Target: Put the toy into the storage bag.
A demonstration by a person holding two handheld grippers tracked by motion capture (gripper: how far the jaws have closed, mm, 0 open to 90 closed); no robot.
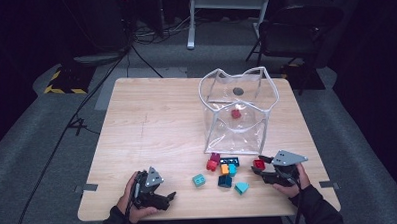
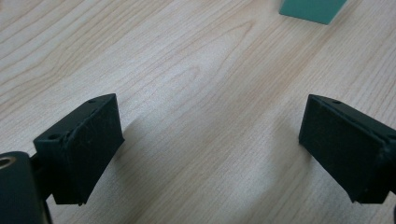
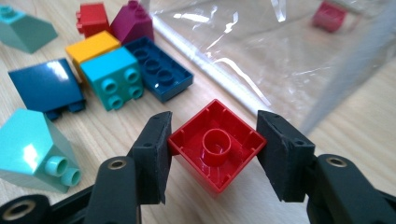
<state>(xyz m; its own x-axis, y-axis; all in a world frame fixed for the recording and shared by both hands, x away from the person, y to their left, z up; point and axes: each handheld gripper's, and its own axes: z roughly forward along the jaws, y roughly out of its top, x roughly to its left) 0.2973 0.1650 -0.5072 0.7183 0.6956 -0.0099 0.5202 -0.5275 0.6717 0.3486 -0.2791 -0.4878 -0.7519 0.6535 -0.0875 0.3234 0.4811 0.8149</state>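
My right gripper (image 3: 217,150) is shut on a red brick (image 3: 219,133), whose hollow underside faces the camera, just above the wood. In the high view this right gripper (image 1: 259,169) and the red brick (image 1: 259,164) are at the front right of the table (image 1: 152,123), beside a clear plastic bag (image 1: 237,138). A small red brick (image 1: 235,113) lies inside the bag. My left gripper (image 1: 170,198) rests near the front left edge. In its own view the left gripper (image 2: 210,144) stands open over bare wood.
Loose bricks lie between the grippers: a teal one (image 1: 199,180), a dark blue one (image 1: 224,181), a teal wedge (image 1: 241,187), orange (image 1: 224,168), red (image 1: 211,165) and magenta (image 1: 215,157). A dark chair (image 1: 293,28) stands beyond the table's far right.
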